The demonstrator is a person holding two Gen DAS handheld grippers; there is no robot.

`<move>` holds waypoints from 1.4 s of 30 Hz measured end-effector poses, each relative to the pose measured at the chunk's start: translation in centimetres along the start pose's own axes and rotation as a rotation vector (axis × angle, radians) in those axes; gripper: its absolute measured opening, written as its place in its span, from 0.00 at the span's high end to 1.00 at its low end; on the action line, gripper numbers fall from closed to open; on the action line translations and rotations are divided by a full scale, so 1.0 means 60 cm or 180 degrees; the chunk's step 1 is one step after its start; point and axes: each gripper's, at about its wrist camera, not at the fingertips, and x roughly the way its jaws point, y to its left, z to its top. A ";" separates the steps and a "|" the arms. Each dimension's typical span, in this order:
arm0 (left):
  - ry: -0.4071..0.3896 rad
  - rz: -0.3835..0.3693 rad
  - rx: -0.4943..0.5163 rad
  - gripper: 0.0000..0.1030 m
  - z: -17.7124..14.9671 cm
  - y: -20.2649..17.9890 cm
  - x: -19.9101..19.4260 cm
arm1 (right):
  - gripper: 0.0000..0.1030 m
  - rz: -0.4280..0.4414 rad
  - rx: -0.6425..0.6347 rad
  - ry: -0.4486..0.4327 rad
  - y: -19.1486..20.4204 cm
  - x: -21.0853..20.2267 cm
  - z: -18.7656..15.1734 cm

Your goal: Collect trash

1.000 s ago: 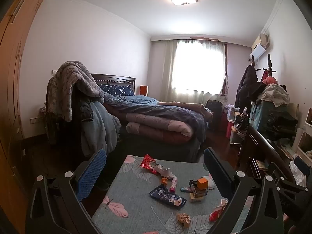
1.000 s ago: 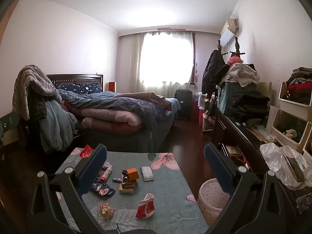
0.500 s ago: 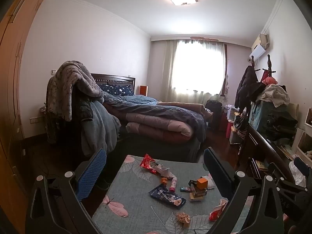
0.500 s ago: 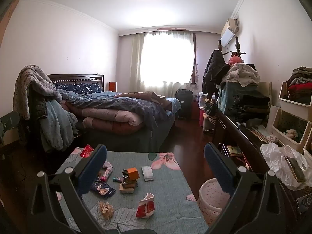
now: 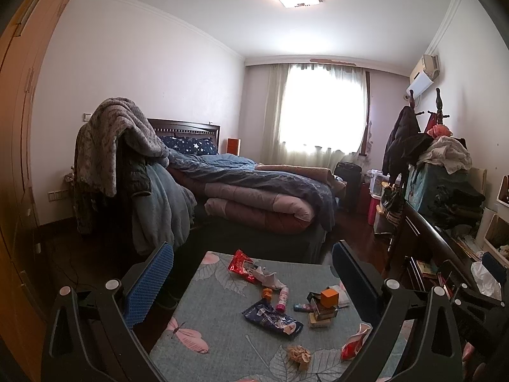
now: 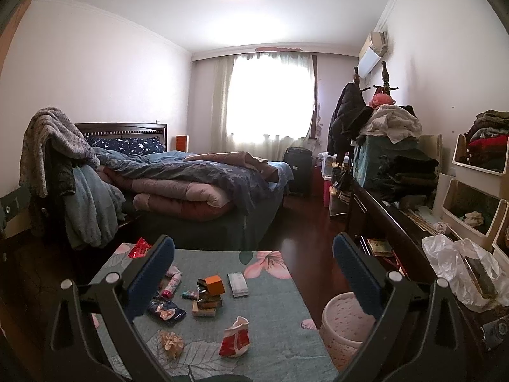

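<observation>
Both claws hang spread and empty above the worktop point(image 6: 270, 324): left claw point(image 5: 253, 269), right claw point(image 6: 254, 259). Between the right claw's fingers lie an orange box point(image 6: 214, 284) and a torn red wrapper point(image 6: 236, 337); a pink wastebasket point(image 6: 345, 326) stands below its right finger.

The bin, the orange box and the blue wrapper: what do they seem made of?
Bin: likely matte plastic, pale wall with small holes.
Orange box: probably cardboard, flat faces, sharp edges.
Blue wrapper: likely plastic film, glossy and crinkled.
</observation>
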 end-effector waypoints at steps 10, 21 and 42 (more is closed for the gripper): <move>0.0003 -0.0008 0.0004 0.04 -0.009 -0.008 0.006 | 0.03 0.0004 -0.0007 -0.0001 0.000 -0.003 0.000; 0.0010 0.0005 0.0001 0.04 -0.028 -0.023 0.002 | 0.03 0.0006 -0.0026 0.0001 0.001 -0.005 -0.002; 0.0035 -0.0004 -0.0002 0.04 -0.037 -0.014 0.012 | 0.03 0.0015 -0.0044 0.0007 0.004 -0.004 -0.001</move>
